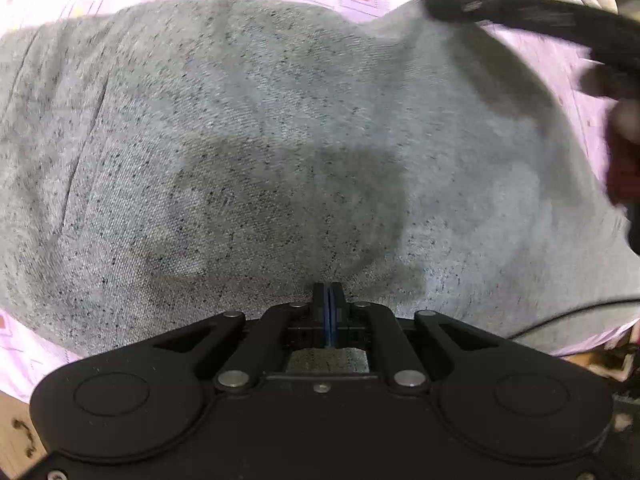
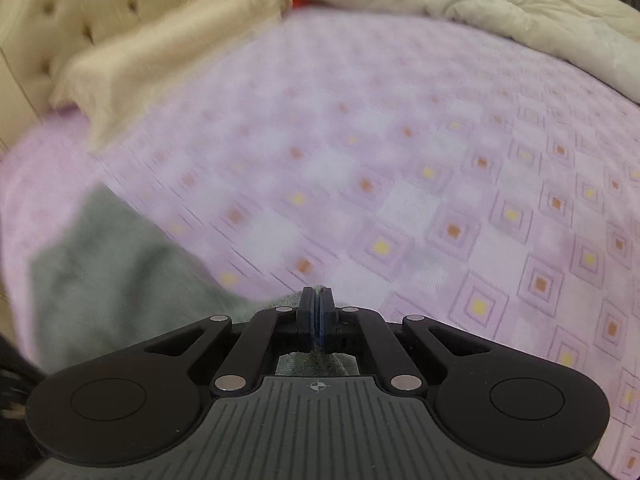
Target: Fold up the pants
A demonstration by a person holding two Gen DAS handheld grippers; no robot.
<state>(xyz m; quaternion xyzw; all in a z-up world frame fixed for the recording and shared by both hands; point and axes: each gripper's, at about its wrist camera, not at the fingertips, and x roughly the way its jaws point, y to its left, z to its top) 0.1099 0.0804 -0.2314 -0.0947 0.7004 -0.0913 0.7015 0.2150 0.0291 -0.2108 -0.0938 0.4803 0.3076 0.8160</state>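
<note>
Left wrist view: your left gripper [image 1: 328, 292] and right gripper [image 2: 317, 300] both pinch the grey pants [image 1: 280, 140]; uneven pulling could skew the fold, I judge.

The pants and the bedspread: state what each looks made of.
The pants look like soft heathered knit, probably cotton-blend jersey: matte grey with dark flecks and a fine weave. The bedspread looks like woven jacquard-type cloth: lilac squares with orange and yellow centres and textured ribbing. The fibre cannot be told.
</note>
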